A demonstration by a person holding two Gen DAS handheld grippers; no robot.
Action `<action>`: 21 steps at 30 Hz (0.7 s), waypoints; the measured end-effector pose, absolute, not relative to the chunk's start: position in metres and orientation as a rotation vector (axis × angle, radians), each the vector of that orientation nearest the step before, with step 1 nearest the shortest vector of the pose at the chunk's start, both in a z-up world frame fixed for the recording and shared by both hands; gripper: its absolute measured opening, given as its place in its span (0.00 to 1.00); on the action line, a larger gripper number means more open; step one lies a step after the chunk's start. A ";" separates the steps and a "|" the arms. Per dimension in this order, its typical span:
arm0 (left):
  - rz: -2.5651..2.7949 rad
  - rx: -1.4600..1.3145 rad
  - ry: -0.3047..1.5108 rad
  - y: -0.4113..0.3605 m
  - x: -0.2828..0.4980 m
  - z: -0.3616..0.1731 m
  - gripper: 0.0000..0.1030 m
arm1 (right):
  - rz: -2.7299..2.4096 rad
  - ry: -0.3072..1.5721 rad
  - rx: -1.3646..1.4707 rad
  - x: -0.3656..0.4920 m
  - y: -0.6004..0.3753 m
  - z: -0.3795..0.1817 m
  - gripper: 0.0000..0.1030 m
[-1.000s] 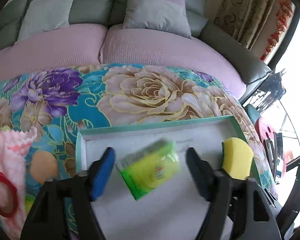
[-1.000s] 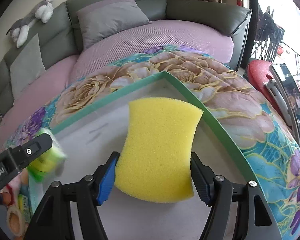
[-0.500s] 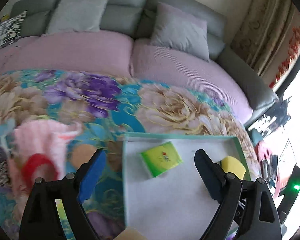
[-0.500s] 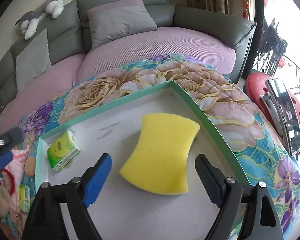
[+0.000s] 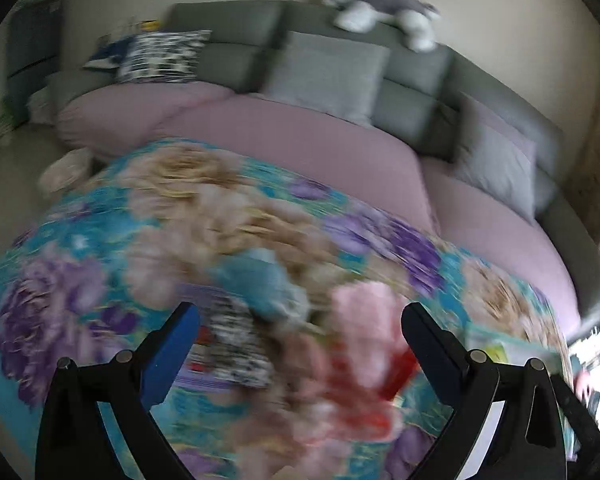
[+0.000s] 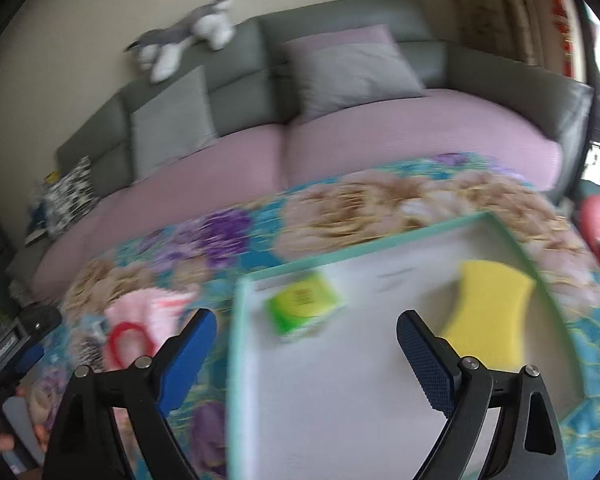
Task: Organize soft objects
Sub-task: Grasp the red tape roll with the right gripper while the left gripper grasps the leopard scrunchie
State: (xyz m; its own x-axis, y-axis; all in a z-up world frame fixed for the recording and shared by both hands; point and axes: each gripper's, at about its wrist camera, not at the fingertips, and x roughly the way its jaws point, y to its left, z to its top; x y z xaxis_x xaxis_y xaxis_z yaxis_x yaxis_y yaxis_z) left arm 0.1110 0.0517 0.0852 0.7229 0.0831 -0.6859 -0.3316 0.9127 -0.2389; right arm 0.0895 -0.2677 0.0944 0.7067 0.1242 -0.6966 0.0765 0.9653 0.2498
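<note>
Left wrist view is a smeary mess, so bear with me: the left gripper [image 5: 296,322] has its jaws spread wide with nothing between them, hanging over the floral cloth [image 5: 80,248]. Under it sits a heap of soft stuff, a pink fluffy thing [image 5: 366,320], a blue fuzzy thing [image 5: 260,280] and a black-and-white patterned piece [image 5: 236,344], all too blurred to name properly, plus a red smear I can't identify. The tray [image 5: 512,346] only peeks in at the right edge, mostly cut off. Right wrist view is a bit sharper: the right gripper [image 6: 306,330] is also wide apart and holding nothing, above the tray's [image 6: 236,344] left rim. Inside the tray, the green packet [image 6: 304,306] lies near the back left corner and the yellow sponge [image 6: 490,304] is over by the right rim, well apart. Left of the tray, the pink thing [image 6: 140,308] sits on the cloth with a red ring [image 6: 128,340] on it; the tray's near end is out of frame.
</note>
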 end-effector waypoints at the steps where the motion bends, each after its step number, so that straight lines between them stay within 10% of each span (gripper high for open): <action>1: 0.251 -0.374 0.721 0.060 0.108 0.085 0.98 | 0.051 0.794 0.267 0.091 -0.258 0.093 0.91; 21: 0.282 -0.543 0.808 0.137 0.102 0.030 0.98 | 0.383 0.871 0.327 0.122 -0.133 0.041 0.84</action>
